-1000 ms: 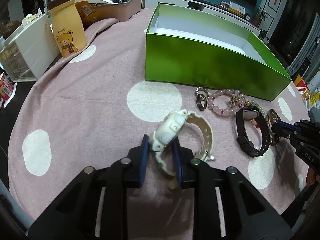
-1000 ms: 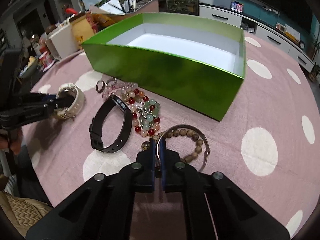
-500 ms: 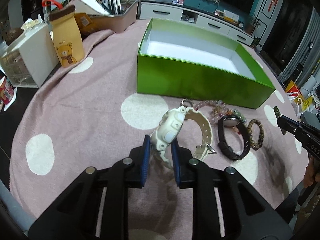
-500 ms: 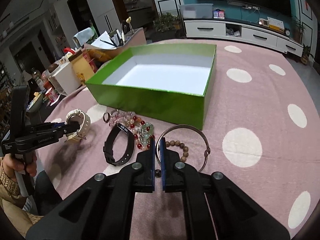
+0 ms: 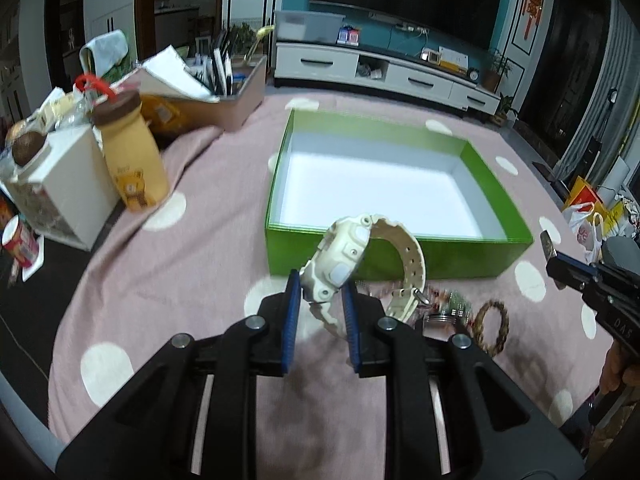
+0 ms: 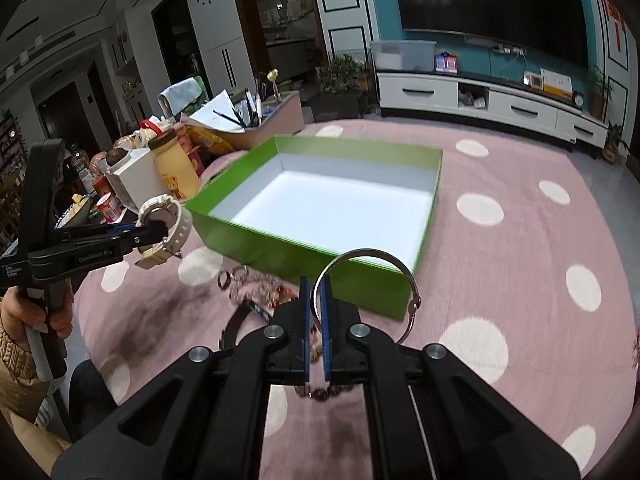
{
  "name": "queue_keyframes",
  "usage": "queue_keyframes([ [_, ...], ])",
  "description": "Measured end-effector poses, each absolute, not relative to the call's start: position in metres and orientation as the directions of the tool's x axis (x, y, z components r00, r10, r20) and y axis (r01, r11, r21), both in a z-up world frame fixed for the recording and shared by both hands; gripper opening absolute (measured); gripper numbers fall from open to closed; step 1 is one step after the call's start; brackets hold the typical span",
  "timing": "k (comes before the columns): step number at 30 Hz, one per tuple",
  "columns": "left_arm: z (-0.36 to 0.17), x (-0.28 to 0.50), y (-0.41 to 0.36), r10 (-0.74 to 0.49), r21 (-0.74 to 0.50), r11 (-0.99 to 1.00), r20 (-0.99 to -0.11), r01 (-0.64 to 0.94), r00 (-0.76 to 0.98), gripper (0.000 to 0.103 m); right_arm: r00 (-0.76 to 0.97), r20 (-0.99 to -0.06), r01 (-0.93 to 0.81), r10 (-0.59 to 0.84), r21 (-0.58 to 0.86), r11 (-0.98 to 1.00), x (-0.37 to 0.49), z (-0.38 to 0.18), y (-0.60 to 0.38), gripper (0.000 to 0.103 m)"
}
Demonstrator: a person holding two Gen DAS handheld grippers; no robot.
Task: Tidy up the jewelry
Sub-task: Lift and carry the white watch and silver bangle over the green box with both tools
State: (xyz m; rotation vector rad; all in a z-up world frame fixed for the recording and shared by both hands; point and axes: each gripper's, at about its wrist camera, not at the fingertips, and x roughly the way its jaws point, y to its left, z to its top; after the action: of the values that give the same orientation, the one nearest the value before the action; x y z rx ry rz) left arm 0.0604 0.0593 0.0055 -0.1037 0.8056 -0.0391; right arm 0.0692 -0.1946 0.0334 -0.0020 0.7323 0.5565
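- The left gripper [image 5: 320,300], black with blue pads, is pointed downward at a slant over the pink, white-dotted tablecloth [image 5: 168,280]; its jaws are closed narrowly on the cream plastic wristwatch [image 5: 340,264], gripped at the case, with the strap curling up to the right.
- In the right wrist view, the watch [image 6: 164,224] is seen clear of the cloth, just beside the near-left corner of the open green cardboard box with a white inside [image 6: 304,256]; the hand [image 6: 28,316] is wrapped round the gripper's handle.
- The right gripper [image 6: 316,300] is likewise tilted downward, its jaws pressed almost together on the thin silver metal bangle [image 6: 372,256], which is held upright in front of the box's near wall.
- The remaining jewellery on the cloth is blurred and partly hidden behind the fingers: a brown bead bracelet [image 5: 492,320], a black watch strap [image 6: 236,320] and a dark ring [image 6: 225,280] can be made out.
- The right gripper's tip [image 5: 560,264] is cut off at the left view's edge.
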Motion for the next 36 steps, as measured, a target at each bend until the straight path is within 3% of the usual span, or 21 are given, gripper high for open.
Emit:
queue_keyframes([
  [13, 0.035, 0.125, 0.041, -0.025, -0.061, 0.998, -0.681, -0.022, 0.732, 0.020, 0.688, -0.555, -0.480, 0.468, 0.136, 0.867, 0.112, 0.054, -0.161, 0.004],
  [36, 0.013, 0.197, 0.025, 0.040, -0.009, 0.998, -0.739, -0.069, 0.672, 0.020, 0.648, -0.659, -0.433, 0.382, 0.094, 0.896, 0.167, 0.018, -0.135, 0.004],
])
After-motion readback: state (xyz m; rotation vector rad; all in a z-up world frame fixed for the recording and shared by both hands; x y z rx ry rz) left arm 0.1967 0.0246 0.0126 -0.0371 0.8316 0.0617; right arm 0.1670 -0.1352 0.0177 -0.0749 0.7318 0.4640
